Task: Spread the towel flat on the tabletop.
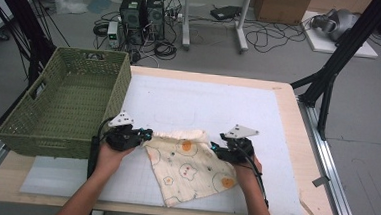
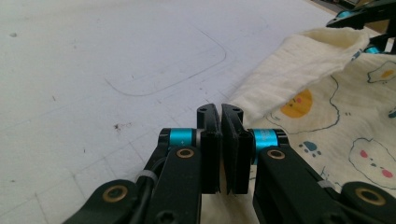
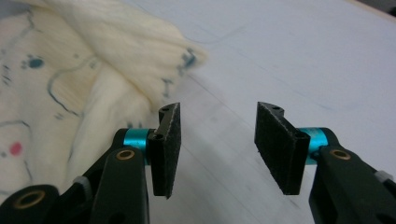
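Observation:
A cream cloth (image 1: 189, 170) printed with fried eggs lies rumpled on the white mat (image 1: 204, 101). My left gripper (image 1: 149, 133) is at the cloth's upper left corner. In the left gripper view its jaws (image 2: 220, 112) are pressed together, with the cloth (image 2: 327, 116) running out from them to the right. My right gripper (image 1: 215, 147) is at the cloth's right edge. In the right gripper view it (image 3: 217, 121) stands open with only bare mat between its pads, and the folded cloth edge (image 3: 140, 56) lies just left of it.
A green woven basket (image 1: 117, 90) stands at the table's left, close behind my left gripper. The mat stretches behind and to the right of the cloth. The wooden table edge (image 1: 301, 144) runs along the right. Cables and computer cases sit on the floor beyond.

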### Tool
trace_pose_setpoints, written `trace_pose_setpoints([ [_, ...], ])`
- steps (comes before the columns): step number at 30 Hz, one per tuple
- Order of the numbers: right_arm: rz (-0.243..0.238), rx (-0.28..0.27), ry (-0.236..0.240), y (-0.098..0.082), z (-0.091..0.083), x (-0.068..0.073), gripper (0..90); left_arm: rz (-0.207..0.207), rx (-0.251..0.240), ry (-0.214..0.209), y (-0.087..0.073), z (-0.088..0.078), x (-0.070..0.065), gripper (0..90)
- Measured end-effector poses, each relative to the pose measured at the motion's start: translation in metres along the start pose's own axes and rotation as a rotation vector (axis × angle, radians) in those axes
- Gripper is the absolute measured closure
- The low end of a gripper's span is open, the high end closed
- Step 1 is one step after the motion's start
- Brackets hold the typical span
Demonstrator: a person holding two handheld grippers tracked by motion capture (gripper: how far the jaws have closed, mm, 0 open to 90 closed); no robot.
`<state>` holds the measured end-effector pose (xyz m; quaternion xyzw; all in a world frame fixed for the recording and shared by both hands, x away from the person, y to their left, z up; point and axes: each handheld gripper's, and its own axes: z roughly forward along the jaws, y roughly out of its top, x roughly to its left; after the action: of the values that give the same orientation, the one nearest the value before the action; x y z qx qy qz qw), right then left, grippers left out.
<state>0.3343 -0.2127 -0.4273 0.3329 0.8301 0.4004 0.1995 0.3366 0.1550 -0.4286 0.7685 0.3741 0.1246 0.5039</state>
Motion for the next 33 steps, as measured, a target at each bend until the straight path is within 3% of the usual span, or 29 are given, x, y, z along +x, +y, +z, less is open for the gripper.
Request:
trace_pose_setpoints([
  [5,-0.008,0.042,0.07,0.007,0.024,0.01,43.4,-0.009,-0.005,0.004,0.0,0.0,0.001,85.1],
  [8,0.031,0.058,0.118,0.007,0.036,0.014,42.6,-0.011,-0.003,0.005,0.0,0.0,0.001,84.9],
  [10,0.018,0.084,0.138,0.007,0.043,0.019,51.5,-0.009,-0.003,0.008,0.0,0.0,0.001,84.7],
  [12,-0.007,0.068,0.183,0.008,0.044,0.022,71.7,-0.011,-0.006,0.007,0.0,-0.001,0.001,84.5],
  [14,-0.003,0.068,0.181,0.009,0.043,0.024,81.2,-0.01,-0.004,0.009,0.0,-0.001,0.002,84.3],
  [18,-0.062,0.102,0.076,0.008,0.034,0.028,85.5,-0.002,0.007,0.009,-0.001,0.0,0.001,84.2],
  [23,0.015,0.143,-0.015,-0.004,0.018,0.009,86.7,0.0,0.016,0.018,-0.001,0.003,-0.002,85.3],
  [28,0.023,0.165,-0.094,-0.011,0.0,-0.001,88.0,0.007,0.019,0.01,-0.001,0.011,-0.007,84.8],
  [29,0.025,0.167,-0.106,-0.011,-0.002,-0.002,88.0,-0.001,0.014,0.022,0.0,0.013,-0.009,83.0],
  [33,0.015,0.234,-0.208,-0.015,-0.013,-0.008,88.0,-0.034,-0.011,0.071,0.001,0.015,-0.009,60.7],
])
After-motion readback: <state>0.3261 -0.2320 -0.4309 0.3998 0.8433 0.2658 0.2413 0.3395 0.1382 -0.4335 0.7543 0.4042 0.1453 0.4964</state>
